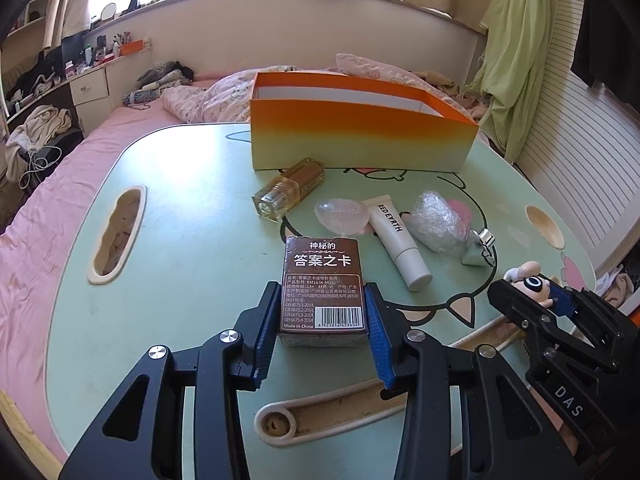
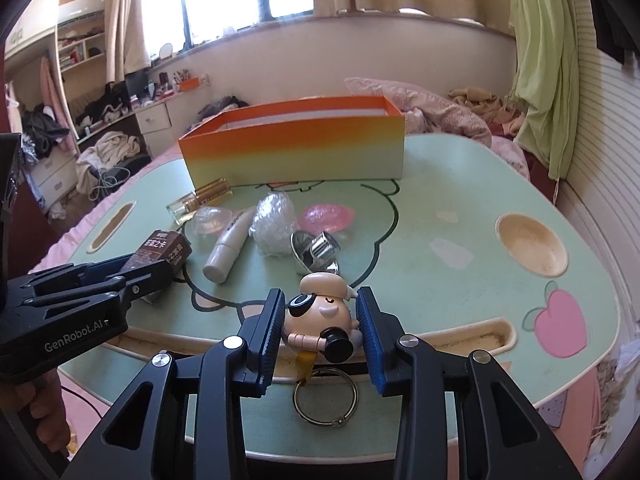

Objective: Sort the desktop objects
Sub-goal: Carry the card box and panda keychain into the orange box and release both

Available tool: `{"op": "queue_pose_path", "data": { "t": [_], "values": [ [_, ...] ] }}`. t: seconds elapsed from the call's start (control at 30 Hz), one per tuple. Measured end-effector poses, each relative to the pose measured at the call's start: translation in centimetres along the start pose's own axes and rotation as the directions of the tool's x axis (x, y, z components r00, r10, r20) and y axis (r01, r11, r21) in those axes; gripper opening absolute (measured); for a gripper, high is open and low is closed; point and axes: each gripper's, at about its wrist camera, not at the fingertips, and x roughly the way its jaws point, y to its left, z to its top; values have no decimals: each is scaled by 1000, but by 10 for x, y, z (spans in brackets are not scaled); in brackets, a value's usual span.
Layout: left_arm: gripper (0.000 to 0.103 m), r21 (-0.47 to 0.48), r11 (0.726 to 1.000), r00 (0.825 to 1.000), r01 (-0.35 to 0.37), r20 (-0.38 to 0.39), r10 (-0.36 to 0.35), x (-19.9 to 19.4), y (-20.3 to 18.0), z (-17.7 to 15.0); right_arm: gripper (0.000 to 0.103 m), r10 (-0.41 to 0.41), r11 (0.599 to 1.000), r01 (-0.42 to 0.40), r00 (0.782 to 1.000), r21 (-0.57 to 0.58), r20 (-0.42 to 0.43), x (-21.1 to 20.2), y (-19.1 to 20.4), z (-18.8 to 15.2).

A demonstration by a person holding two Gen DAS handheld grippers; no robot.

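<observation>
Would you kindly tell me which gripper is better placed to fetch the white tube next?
Probably neither until one unloads: the left gripper is shut on the brown card box, the right gripper on the figurine keychain. The white tube lies nearer the left.

1 box [image 1: 360, 140], 1 tube [image 1: 396, 236], 2 grippers

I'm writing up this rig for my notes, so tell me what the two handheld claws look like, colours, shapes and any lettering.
Both are matte black, angular linkages with triangular cut-outs and round silver pivot bolts. The left claw and the right claw each carry two fingers faced with ribbed blue pads. White lettering reads GenRobot.AI on the left body and DAS on the right body. No cables or sleeves show.
</observation>
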Motion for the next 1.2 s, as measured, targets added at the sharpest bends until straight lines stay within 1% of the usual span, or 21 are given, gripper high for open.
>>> {"op": "queue_pose_path", "data": {
  "t": [0.1,0.3,0.4,0.53,0.63,0.83,1.0,1.1,1.2],
  "values": [
    [42,5,1000,1000,-3,-1,3,-3,-1,1,35,7,1000,-7,1000,0,-3,-3,1,2],
    [42,10,1000,1000,27,8,-27,-9,-5,5,35,21,1000,-21,1000,0,3,-7,5,6],
    [42,9,1000,999,29,13,-29,-10,-6,8,35,21,1000,-21,1000,-4,13,-9,6,10],
    [42,3,999,999,41,19,-41,-12,-5,16,35,19,1000,-19,1000,-1,14,-10,4,15],
    [42,3,998,997,61,39,-61,-19,-5,25,35,20,1000,-20,1000,6,22,-12,3,20],
    [42,20,998,994,65,89,-66,-36,-6,47,35,30,1000,-30,998,2,48,-17,2,31],
    [42,14,997,991,71,115,-72,-42,-1,71,35,62,998,-63,995,-1,74,-20,-1,49],
    [42,8,995,986,104,127,-104,-38,3,96,35,118,992,-121,989,28,90,-20,-9,69],
    [42,3,993,985,116,126,-116,-25,4,122,35,163,982,-171,981,75,104,-10,-21,95]
  ]
}}
